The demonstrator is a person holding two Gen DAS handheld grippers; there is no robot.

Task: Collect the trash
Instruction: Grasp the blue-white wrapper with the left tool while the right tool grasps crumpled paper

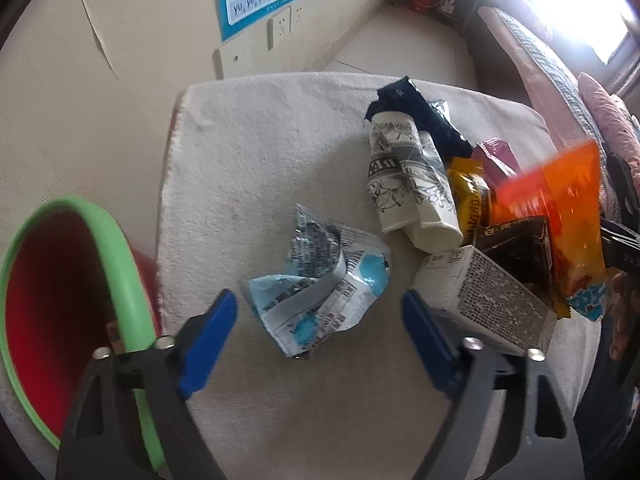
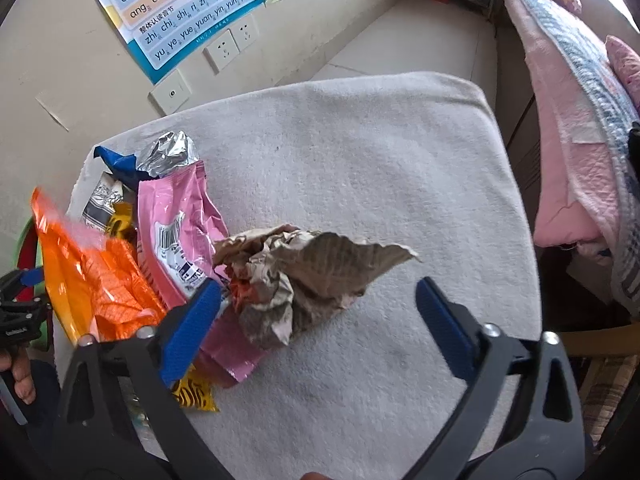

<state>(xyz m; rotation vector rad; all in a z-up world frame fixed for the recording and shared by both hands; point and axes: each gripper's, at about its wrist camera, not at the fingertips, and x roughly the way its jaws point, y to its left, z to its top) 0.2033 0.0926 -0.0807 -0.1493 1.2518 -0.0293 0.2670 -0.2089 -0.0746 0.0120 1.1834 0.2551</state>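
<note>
Left gripper (image 1: 320,312) spread wide around a crumpled blue wrapper (image 1: 320,280) on the white towel (image 1: 260,140) — red bin (image 1: 60,300) at nine o'clock. Right gripper (image 2: 320,304) also spread, crumpled brown paper (image 2: 304,276) between its fingers, untouched — pink packet (image 2: 176,216) at ten o'clock.

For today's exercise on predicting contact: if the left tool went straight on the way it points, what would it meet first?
Most likely the crumpled blue-and-silver foil wrapper, lying on the white towel between the open left tool's fingers; depth is uncertain.
</note>
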